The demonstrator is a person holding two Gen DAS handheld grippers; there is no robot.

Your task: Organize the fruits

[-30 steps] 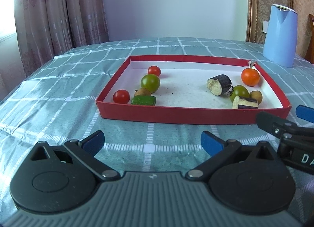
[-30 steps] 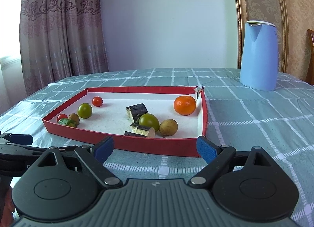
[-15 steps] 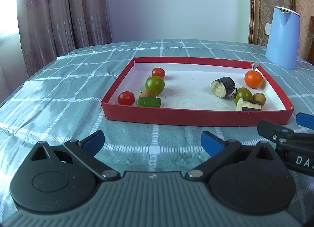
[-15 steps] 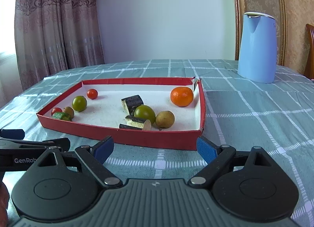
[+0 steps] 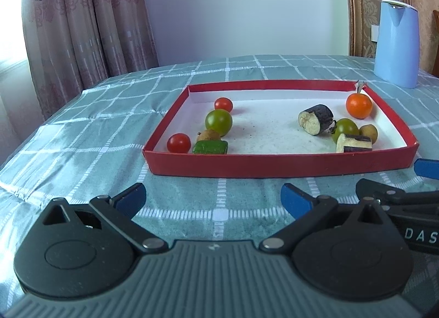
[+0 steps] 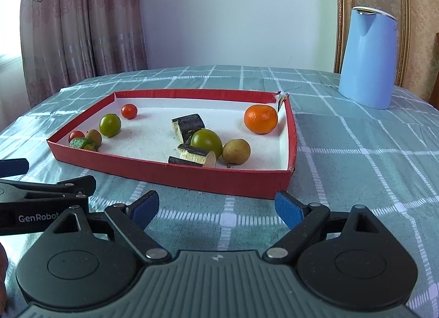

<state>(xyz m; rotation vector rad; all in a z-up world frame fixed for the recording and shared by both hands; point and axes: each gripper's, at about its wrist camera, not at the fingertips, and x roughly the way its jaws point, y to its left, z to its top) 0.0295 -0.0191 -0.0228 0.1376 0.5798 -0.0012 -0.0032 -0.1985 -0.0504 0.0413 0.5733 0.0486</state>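
A red tray with a white floor lies on the checked tablecloth ahead of both grippers. It holds two red cherry tomatoes, two green tomatoes, an orange, eggplant chunks, a green cucumber piece and small brown fruits. My left gripper is open and empty before the tray's near wall. My right gripper is open and empty, also short of the tray.
A light blue kettle stands at the back right of the table. Curtains hang at the left behind the table. The right gripper's fingers show at the left view's right edge; the left gripper's fingers at the right view's left edge.
Both grippers have shifted slightly, with the tray sitting a little differently in each view. Both stay open and empty. Nothing in the tray has moved.
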